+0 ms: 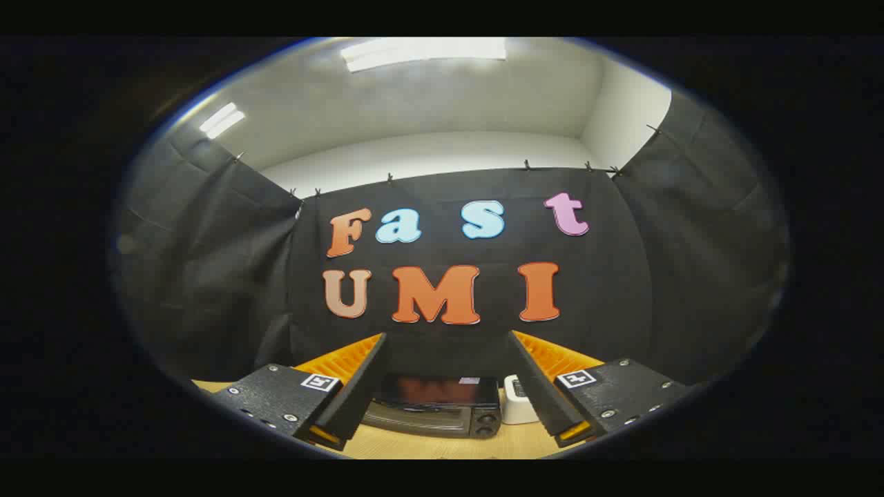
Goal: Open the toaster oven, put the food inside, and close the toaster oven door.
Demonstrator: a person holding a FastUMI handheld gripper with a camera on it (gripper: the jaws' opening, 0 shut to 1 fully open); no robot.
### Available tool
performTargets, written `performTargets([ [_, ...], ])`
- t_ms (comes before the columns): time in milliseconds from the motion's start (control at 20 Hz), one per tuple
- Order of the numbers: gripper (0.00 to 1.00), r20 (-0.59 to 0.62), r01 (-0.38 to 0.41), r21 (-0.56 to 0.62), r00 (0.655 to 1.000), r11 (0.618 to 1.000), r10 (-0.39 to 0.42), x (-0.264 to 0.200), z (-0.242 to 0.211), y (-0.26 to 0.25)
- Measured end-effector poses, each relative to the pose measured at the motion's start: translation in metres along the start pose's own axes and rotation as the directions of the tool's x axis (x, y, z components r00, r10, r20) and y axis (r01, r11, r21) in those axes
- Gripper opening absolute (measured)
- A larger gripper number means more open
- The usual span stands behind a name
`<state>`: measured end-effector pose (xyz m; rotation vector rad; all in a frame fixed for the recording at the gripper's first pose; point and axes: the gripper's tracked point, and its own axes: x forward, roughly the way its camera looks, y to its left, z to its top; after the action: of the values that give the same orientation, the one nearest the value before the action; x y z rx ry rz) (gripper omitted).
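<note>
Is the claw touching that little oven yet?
Apart. The gripper view shows the claw open, its fingers spread wide, with the toaster oven standing closed on the table beyond them.

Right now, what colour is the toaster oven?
Black toaster oven, seen in the gripper view beyond the open fingers.

Two ceiling lights (425,53) glare bright overhead; the booth below is dim; fisheye bends the edges; the toaster oven (435,407) top reflects a reddish sheen.
</note>
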<state>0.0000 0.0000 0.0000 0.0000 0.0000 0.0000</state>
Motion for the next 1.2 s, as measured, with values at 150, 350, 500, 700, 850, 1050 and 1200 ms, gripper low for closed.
performTargets([
  [150, 0.99, -0.004, 0.000, -0.009, 1.000, 1.000, 0.000, -0.001, -0.002, 0.001],
  [350, 0.99, -0.012, -0.005, -0.003, 1.000, 1.000, 0.005, -0.001, -0.006, 0.002],
  [500, 0.99, -0.005, -0.005, -0.005, 1.000, 1.000, 0.005, -0.003, -0.004, 0.001],
  [700, 0.99, -0.008, -0.009, 0.007, 1.000, 1.000, 0.009, -0.006, -0.007, 0.002],
  [850, 0.99, -0.021, -0.012, 0.002, 1.000, 1.000, 0.012, -0.006, -0.012, 0.002],
  [1050, 0.99, -0.032, -0.024, -0.013, 0.999, 1.000, 0.023, -0.001, -0.025, 0.009],
  [1200, 0.99, -0.069, -0.034, -0.034, 0.997, 0.999, 0.031, 0.010, -0.052, 0.020],
])
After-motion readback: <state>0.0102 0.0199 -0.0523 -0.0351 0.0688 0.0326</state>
